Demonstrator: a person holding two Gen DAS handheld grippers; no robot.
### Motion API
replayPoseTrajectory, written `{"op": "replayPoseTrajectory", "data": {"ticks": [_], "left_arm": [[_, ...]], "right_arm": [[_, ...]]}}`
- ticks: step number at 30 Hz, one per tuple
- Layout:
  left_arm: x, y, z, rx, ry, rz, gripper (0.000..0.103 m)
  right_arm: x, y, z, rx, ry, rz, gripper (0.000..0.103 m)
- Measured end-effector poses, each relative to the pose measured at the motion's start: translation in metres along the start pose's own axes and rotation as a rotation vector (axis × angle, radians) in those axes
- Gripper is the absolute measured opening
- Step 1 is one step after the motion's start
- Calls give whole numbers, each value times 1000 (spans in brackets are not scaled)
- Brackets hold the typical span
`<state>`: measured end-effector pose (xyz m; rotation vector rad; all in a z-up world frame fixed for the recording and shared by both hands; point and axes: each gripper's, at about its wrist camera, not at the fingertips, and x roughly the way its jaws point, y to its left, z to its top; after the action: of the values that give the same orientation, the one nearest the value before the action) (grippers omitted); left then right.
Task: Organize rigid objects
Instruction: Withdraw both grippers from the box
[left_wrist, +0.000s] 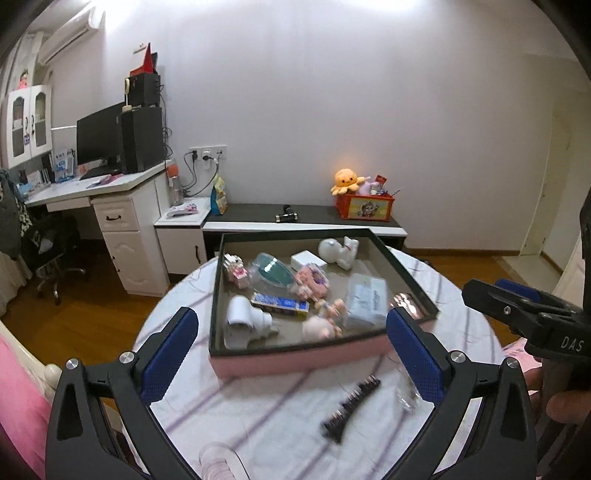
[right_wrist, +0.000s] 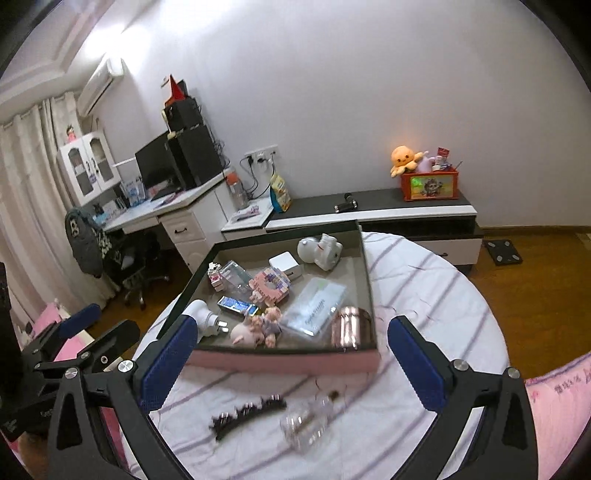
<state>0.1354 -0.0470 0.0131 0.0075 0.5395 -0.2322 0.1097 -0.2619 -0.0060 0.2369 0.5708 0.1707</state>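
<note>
A pink box (left_wrist: 295, 356) (right_wrist: 280, 360) with a dark rim sits on the round table (left_wrist: 258, 424) (right_wrist: 424, 295). It holds several small things: a white plug (left_wrist: 242, 317), a blue packet (left_wrist: 279, 302), a white figurine (left_wrist: 338, 251), a copper tin (right_wrist: 351, 328) and pink toys. In front of it on the striped cloth lie a black hair clip (left_wrist: 351, 410) (right_wrist: 247, 411) and a clear glass bottle (left_wrist: 406, 395) (right_wrist: 314, 421). My left gripper (left_wrist: 291, 314) (right_wrist: 99, 326) and right gripper (right_wrist: 292, 325) (left_wrist: 495, 291) are both open wide and empty, held back from the box's near side.
A low dark-topped cabinet (left_wrist: 314, 216) behind the table carries an orange toy box (left_wrist: 365, 206). A desk with a monitor (left_wrist: 98, 138) and an office chair (right_wrist: 122, 258) stand at the left. Pink bedding (right_wrist: 554, 391) borders the table. A clear ribbed object (left_wrist: 218, 461) lies near its front edge.
</note>
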Motion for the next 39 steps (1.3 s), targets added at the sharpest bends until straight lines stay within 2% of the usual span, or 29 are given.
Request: {"op": "replayPoseTrajectory", "data": {"ticks": [11,20,32,39], "left_arm": [[-38,-12,-46,-10,16,-15,103],[-48,-9,-79,7,46,43,103],[-45,-1,-95,-7,88,48,103],[-31,-8,-98,25,105,24,103]], "right_arm": [[-52,10,-46,-33,-44,-43,103],[-59,34,-85,-108,-2,-69,103],[-54,36,-92,-105,20,-85,103],[-42,27,-94,-97,51,-96,103]]}}
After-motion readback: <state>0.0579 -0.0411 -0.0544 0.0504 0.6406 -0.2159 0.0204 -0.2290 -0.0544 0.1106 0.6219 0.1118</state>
